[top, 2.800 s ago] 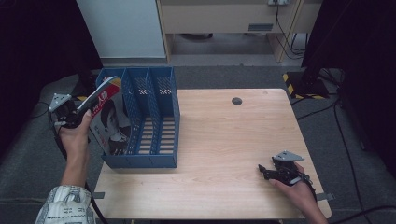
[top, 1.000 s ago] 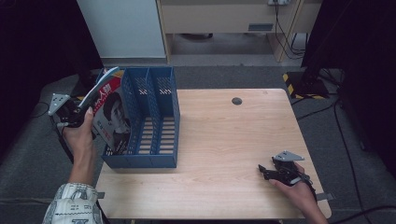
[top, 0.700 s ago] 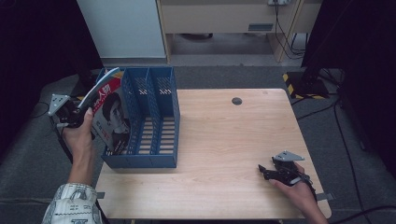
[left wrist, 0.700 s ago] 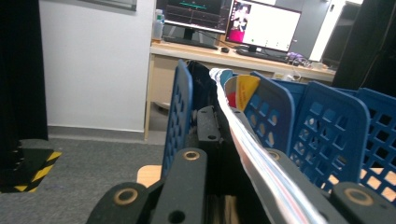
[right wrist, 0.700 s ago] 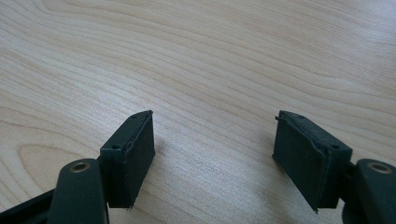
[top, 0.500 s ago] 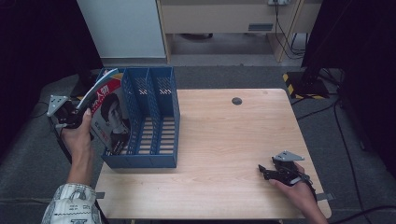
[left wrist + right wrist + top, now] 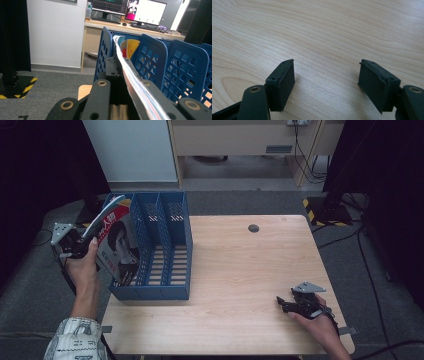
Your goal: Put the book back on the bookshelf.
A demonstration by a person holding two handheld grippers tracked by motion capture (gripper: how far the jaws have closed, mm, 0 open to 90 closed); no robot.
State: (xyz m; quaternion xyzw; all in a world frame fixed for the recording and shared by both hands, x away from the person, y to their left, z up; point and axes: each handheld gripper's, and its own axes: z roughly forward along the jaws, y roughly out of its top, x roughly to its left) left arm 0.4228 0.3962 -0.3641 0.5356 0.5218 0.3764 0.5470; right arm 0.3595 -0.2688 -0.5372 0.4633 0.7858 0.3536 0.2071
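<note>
A blue file rack (image 7: 167, 251) with three slots stands on the left part of the wooden table (image 7: 240, 270). My left gripper (image 7: 86, 244) is just off the table's left edge, shut on the spine side of a magazine (image 7: 118, 246) with a red and white cover. The magazine stands nearly upright, its lower part down in the rack's leftmost slot. In the left gripper view the magazine's page edges (image 7: 130, 75) run between the left gripper (image 7: 119, 67) jaws, with the rack's dividers (image 7: 152, 58) behind. My right gripper (image 7: 286, 304) rests on the table near the front right corner, open, with bare wood between its pads (image 7: 282, 82).
A small dark round disc (image 7: 253, 228) sits in the tabletop near the far edge. A white cabinet (image 7: 134, 150) and a desk stand behind the table. Black and yellow tape (image 7: 313, 207) marks the floor at the back right.
The magazine has tipped from a slant to nearly upright and sunk lower into the leftmost slot. The left hand has barely shifted. The right gripper has stayed where it was.
</note>
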